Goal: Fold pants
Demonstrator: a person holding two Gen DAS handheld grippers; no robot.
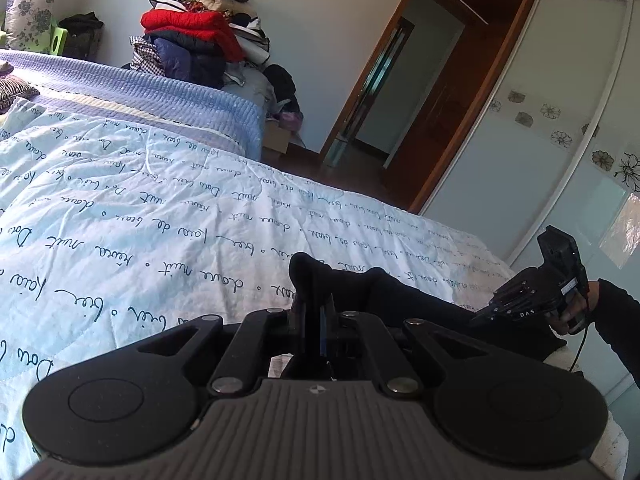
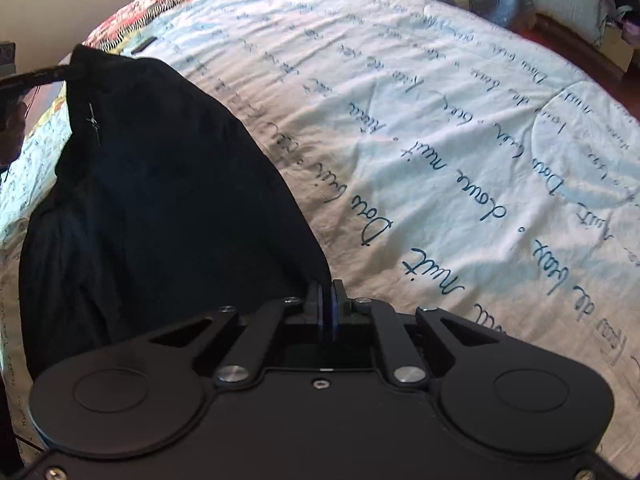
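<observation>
A bedroom: a bed under a pale quilt (image 2: 440, 128) printed with blue script carries the black pants (image 2: 160, 200). The right hand-held gripper (image 2: 327, 300) has its jaws pressed together on a corner of the pants at the cloth's 5 o'clock edge. The left hand-held gripper (image 1: 314, 304) is likewise clamped on a bunched black fold, which pokes up past its tips. In the right wrist view it holds the far corner at 10 o'clock.

Risk, as I judge it: each bite looks shallow, so a pull could slip a corner free, and the slack middle could crease. A quilt wrinkle may also snag the cloth.

At 12 o'clock a clothes pile (image 1: 200, 28) stands well apart; a wardrobe (image 1: 560, 120) stands at 2 o'clock. Neither blocks anything.
</observation>
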